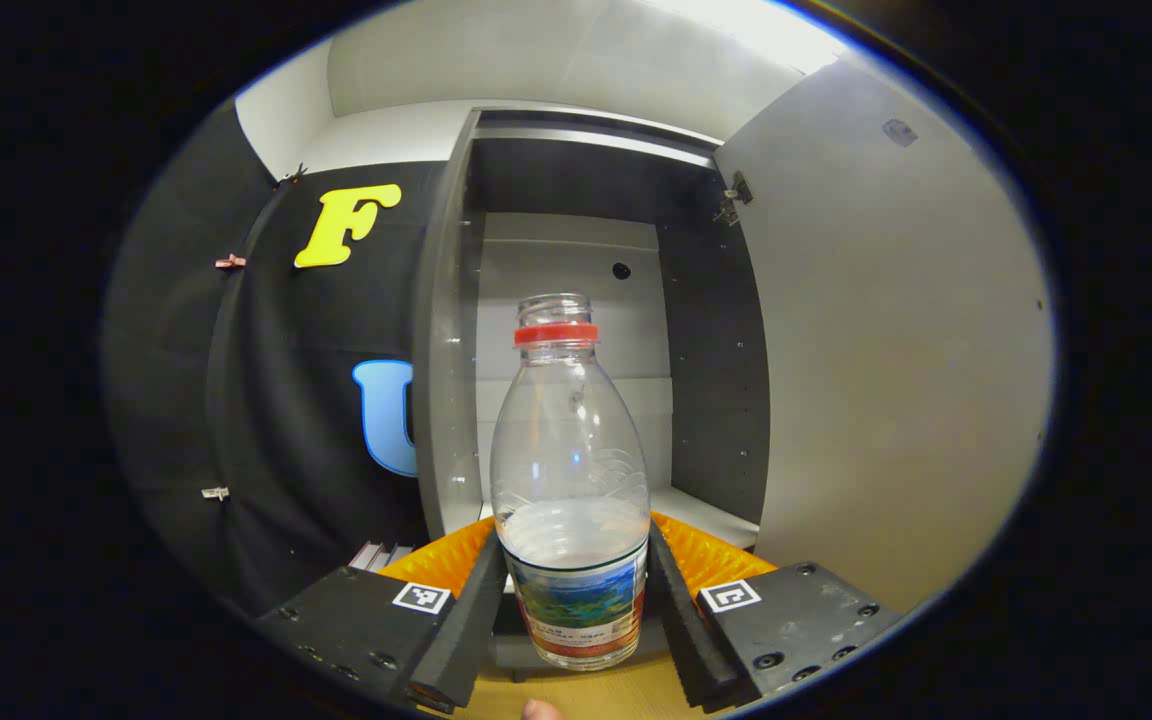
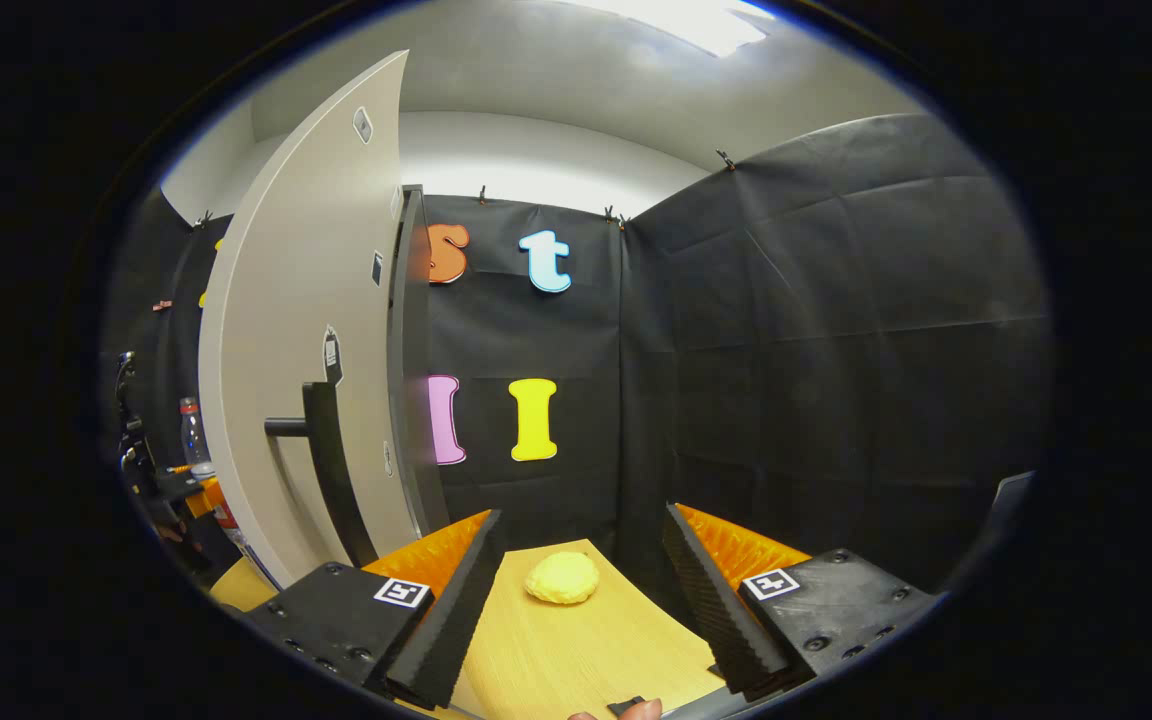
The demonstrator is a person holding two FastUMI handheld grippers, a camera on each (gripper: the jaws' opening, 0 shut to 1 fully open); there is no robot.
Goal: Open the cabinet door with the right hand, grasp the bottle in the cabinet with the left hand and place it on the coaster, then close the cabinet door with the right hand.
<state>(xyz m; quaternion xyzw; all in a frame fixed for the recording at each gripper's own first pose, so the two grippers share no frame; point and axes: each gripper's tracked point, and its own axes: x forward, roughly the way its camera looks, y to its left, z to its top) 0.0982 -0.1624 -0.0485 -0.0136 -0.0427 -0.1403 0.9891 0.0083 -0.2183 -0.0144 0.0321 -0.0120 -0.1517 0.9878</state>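
the left claw (image 1: 576,600) is clamped on the bottle (image 1: 570,480), both fingers pressing its labelled lower part from either side, low enough to hold it upright and steady. the bottle has no cap, only a red ring at the neck, and some water in it, so an upright hold matters. it looks to be out in front of the open cabinet (image 1: 576,300) and over the bench (image 1: 576,700) edge, probably on its way to the coaster. the cabinet door (image 1: 886,350) stands swung wide to the right, leaving the way clear. the left claw points level, straight at the cabinet.

the right claw (image 2: 576,590) is released, fingers spread with nothing between them, held level over the bench (image 2: 576,650). ahead of it lies a yellow coaster (image 2: 561,577). to its left is the door (image 2: 306,330) with its dark handle (image 2: 321,440) in reach for closing later.
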